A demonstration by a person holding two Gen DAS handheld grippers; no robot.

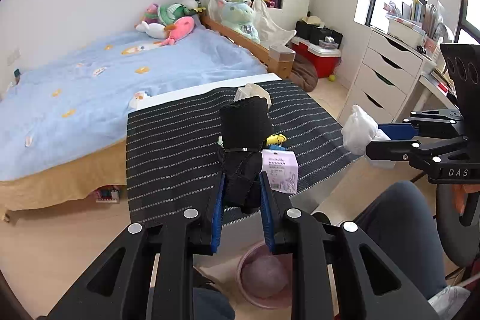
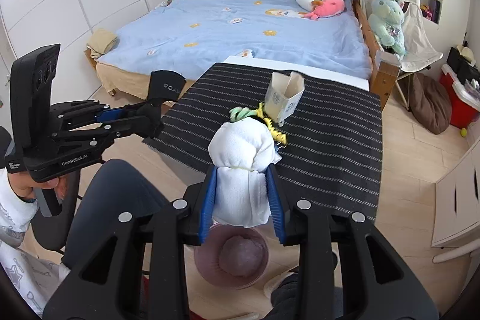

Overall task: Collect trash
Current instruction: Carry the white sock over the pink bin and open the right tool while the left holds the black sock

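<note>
The left hand-held gripper clamps a black fabric bundle; the right hand-held gripper clamps a white one, pink bin just at 6 o'clock below both

The striped table is viewed steeply from close above by both wrist cameras, each aimed along its own fingers toward the bed at twelve o'clock. Shared between the views are the table, the bed and the pink bin at six o'clock.
</note>
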